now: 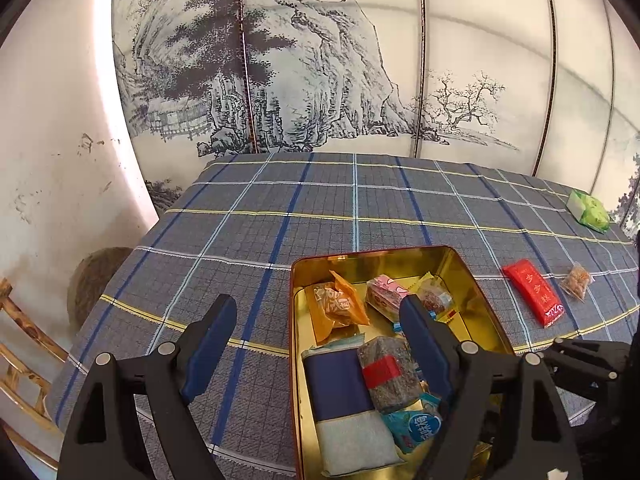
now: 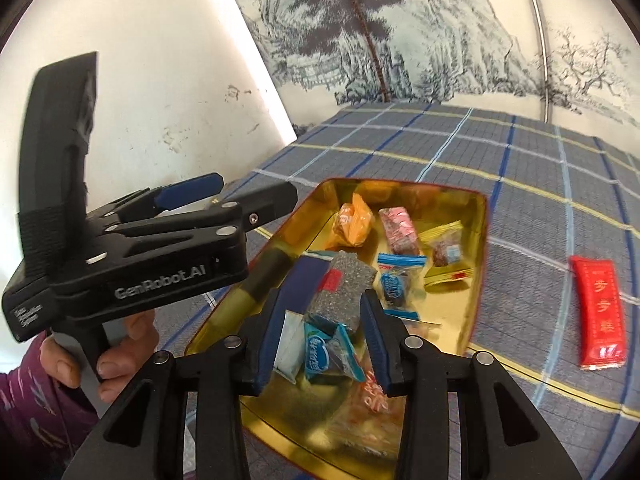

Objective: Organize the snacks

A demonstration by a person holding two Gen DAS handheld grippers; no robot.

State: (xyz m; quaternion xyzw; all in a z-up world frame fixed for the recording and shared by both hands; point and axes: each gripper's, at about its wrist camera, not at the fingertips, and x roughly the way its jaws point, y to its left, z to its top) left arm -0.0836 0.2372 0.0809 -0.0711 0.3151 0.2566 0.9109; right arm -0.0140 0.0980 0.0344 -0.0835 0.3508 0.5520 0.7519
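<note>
A gold tin [image 1: 480,292] [image 2: 476,248] on the plaid cloth holds several wrapped snacks: an orange pack [image 1: 340,308] [image 2: 354,224], a pink one [image 1: 386,294] [image 2: 400,230], a dark block with a red band [image 1: 388,372] [image 2: 344,284], blue packets [image 2: 394,286] and a navy-and-white pack [image 1: 344,404]. My left gripper [image 1: 316,344] is open over the tin's left rim; it also shows in the right wrist view [image 2: 256,190]. My right gripper [image 2: 320,340] is open above the tin's near end, empty, with snacks lying between its fingers.
A red packet [image 1: 534,294] [image 2: 600,312] lies on the cloth right of the tin. A small clear bag of nuts [image 1: 578,280] and a green pack [image 1: 588,210] lie farther right. A painted screen stands behind the table. A bamboo chair [image 1: 24,352] is at left.
</note>
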